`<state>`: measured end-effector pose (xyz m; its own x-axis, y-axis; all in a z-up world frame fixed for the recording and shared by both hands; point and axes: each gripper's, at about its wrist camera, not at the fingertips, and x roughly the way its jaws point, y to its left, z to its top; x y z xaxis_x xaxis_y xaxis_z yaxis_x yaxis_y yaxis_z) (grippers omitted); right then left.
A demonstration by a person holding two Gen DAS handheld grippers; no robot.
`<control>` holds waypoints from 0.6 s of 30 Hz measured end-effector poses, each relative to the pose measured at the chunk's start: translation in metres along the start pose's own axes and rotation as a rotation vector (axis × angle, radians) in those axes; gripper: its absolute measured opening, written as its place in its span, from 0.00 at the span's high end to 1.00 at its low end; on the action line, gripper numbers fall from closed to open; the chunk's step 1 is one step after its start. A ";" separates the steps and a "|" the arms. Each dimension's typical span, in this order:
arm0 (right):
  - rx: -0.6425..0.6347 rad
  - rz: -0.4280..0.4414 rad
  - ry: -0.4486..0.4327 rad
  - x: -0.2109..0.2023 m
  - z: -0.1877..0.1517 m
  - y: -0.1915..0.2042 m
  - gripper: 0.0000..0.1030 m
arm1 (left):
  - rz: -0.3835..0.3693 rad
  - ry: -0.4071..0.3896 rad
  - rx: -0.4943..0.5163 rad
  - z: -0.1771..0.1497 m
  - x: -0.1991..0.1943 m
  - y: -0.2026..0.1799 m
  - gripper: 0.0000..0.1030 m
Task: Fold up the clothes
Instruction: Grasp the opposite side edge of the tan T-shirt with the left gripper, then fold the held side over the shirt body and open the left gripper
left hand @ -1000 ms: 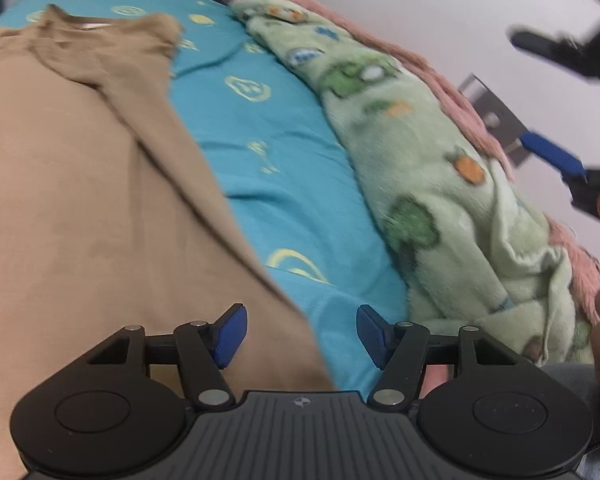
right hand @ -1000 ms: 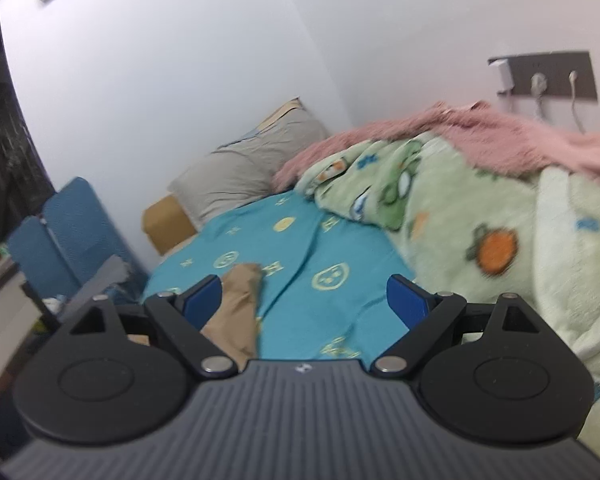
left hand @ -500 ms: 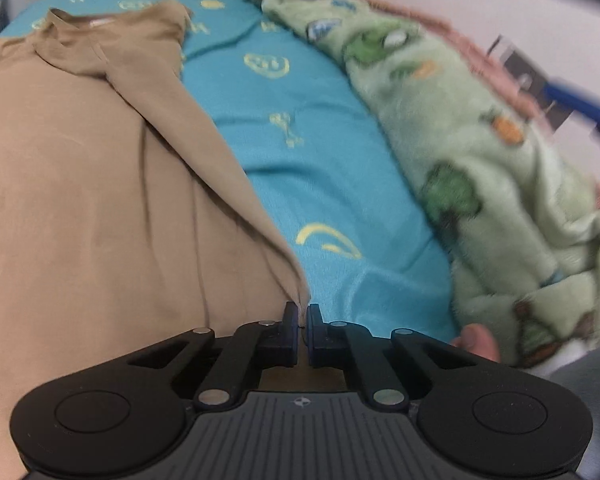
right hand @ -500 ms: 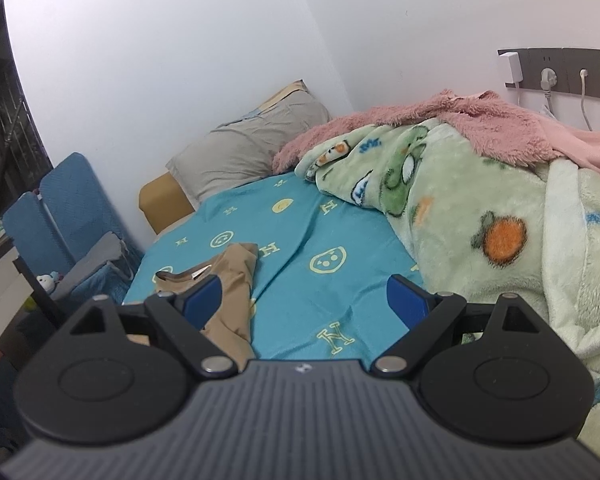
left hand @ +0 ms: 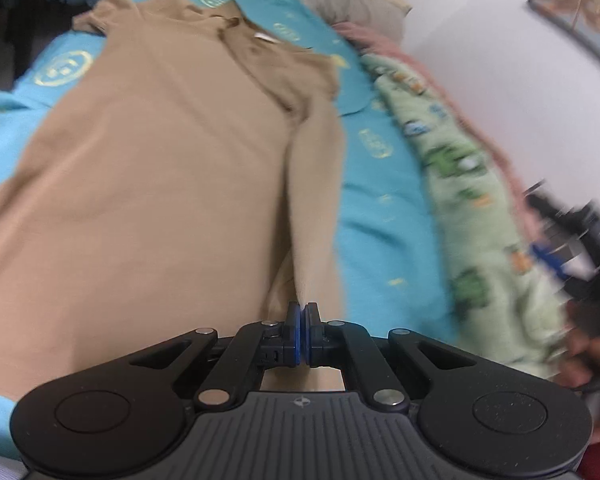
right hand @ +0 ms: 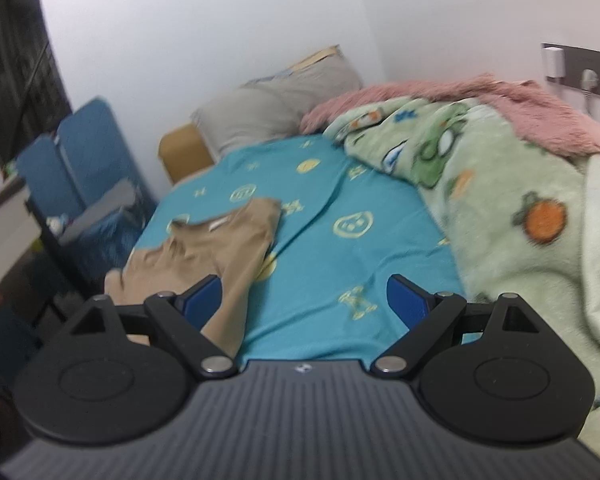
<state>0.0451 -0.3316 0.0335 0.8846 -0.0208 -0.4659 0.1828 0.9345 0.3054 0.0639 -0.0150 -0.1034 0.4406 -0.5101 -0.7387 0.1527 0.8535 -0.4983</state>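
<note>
Left wrist view: the left gripper (left hand: 302, 334) is pinching the right-hand side edge of a tan long-sleeved top (left hand: 148, 184) near its hem, its blue pads pressed together on a raised ridge of cloth while the sleeve (left hand: 316, 184) is lying straight along the garment's side. The top is spreading flat, collar away from the camera, across a turquoise patterned bedsheet (left hand: 380, 216), with a green cartoon-print blanket (left hand: 472, 208) bunched beside it toward the wall. To do this fold well, the pinch is best kept on both the side seam and the sleeve, and the edge carried low and level across the body so that the crease is running parallel to the garment's length rather than dragging the collar askew. The left tool is sitting low over the near end of the bed, pointing up the garment toward the collar. At the frame's right edge, the other tool is showing only as a dark blur. Right wrist view: the right gripper (right hand: 305, 300) is hanging spread wide and holding nothing, raised above the sheet and aiming toward the grey pillow (right hand: 276, 108); the top's collar end (right hand: 216, 248) is lying just ahead of its left finger. It is well placed to take the shoulder.
</note>
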 end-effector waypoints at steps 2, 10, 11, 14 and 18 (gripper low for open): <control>-0.027 0.013 0.011 0.001 -0.003 0.008 0.12 | 0.035 0.025 0.001 -0.001 0.008 0.006 0.97; -0.094 0.061 0.051 0.002 -0.005 0.039 0.12 | -0.016 -0.051 -0.016 0.018 -0.013 0.015 0.49; -0.088 0.069 0.055 0.003 -0.001 0.043 0.12 | -0.017 -0.058 -0.015 0.026 -0.012 0.015 0.47; -0.067 0.102 0.040 0.006 0.019 0.058 0.12 | -0.009 -0.078 -0.042 0.060 0.001 0.016 0.43; -0.058 0.131 -0.007 0.017 0.045 0.072 0.12 | 0.017 -0.125 -0.086 0.116 0.037 0.015 0.40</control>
<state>0.0925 -0.2809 0.0853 0.9024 0.1002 -0.4190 0.0406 0.9484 0.3143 0.1849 -0.0085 -0.0856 0.5502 -0.4741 -0.6874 0.0707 0.8467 -0.5274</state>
